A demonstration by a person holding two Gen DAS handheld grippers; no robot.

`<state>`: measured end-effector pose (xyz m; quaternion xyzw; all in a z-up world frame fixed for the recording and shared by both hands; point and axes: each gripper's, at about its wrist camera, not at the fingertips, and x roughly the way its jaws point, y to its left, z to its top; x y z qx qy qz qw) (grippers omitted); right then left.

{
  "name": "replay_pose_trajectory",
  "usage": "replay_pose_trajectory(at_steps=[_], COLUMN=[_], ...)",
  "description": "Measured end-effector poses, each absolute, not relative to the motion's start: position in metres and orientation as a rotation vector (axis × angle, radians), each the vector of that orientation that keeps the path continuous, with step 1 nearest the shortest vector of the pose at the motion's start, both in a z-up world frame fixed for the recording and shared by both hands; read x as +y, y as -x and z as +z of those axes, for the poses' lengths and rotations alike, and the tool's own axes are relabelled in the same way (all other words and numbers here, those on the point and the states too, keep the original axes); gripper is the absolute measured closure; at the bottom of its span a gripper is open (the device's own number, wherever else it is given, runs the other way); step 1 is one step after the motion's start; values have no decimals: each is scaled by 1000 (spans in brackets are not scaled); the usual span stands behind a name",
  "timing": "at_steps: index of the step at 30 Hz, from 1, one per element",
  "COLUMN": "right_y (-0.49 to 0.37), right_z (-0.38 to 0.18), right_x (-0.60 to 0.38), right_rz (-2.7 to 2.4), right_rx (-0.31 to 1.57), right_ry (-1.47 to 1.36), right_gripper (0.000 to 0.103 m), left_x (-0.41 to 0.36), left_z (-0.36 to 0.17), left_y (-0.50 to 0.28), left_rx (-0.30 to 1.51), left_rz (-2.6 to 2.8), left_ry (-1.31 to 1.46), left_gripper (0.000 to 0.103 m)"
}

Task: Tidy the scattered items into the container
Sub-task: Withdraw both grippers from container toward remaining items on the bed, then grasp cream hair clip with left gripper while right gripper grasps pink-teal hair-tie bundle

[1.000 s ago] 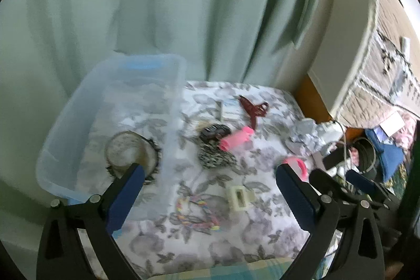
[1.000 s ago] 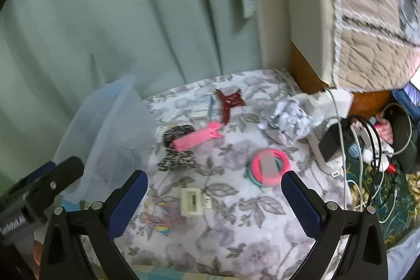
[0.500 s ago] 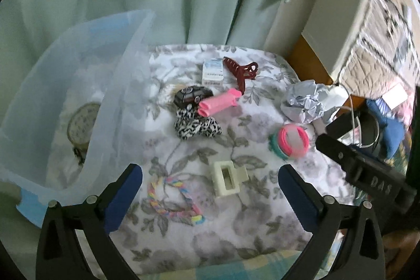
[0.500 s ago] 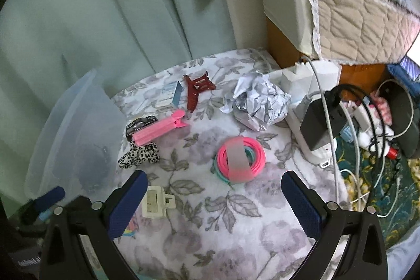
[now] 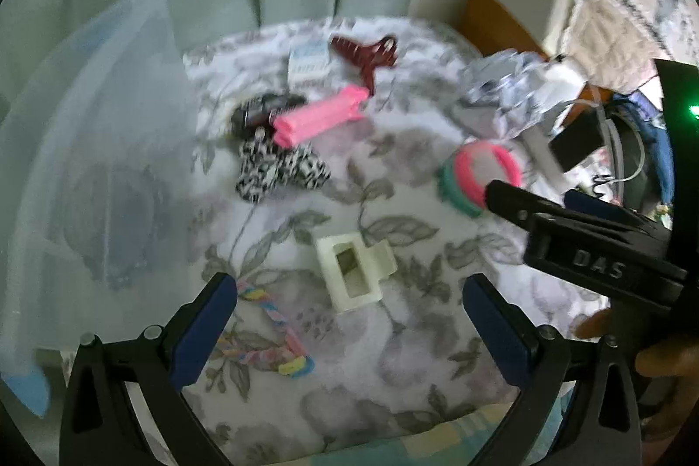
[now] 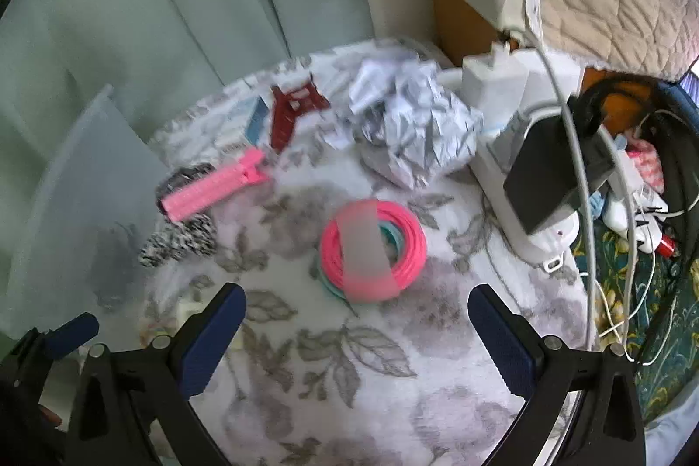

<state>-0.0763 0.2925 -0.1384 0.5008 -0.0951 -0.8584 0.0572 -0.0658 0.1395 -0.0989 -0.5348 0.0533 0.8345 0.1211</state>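
Floral cloth [image 5: 393,370] covers the surface, green curtain [image 6: 131,7] behind. Translucent plastic container [image 5: 100,169] sits at the left edge, something dark inside, blurred. Crumpled paper wad [image 6: 415,134] far right, beside a white power strip [image 6: 524,212]. Left gripper [image 5: 349,317] fingers wide apart, empty, low over the cream hair claw [image 5: 354,269]; rainbow braided loop [image 5: 271,339] at its left finger. Right gripper [image 6: 356,330] fingers also apart, empty, just near of the pink ring bundle [image 6: 371,247]. Pink clip [image 5: 319,119] lies on a black-white scrunchie [image 5: 279,169], mid-left. Maroon claw clip [image 5: 367,53] and small box [image 5: 308,62] far side.
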Motion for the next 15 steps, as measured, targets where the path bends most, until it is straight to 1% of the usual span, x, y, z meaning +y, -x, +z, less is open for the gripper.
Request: replay_pose_trajectory(at_steps=[3,9,11,15], right_y=[81,89,94,101], right_z=[-147,-160,-163,-168], right_x=[293,291,290,284], right_rz=[-2579,-2597,-2593,-2594], right_rx=[-286,-222,-216,-184], right_ry=[-1557,-1615,-1619,-1617], right_gripper=[0,0,0,0], left_x=[139,148,150,149], left_z=[-111,-134,-140,-152], left_y=[71,82,86,94], left_rx=[138,190,193,171], left_rz=[2431,2391,2377,2356], left_ry=[1620,1679,1693,1741], left_gripper=[0,1,5,16])
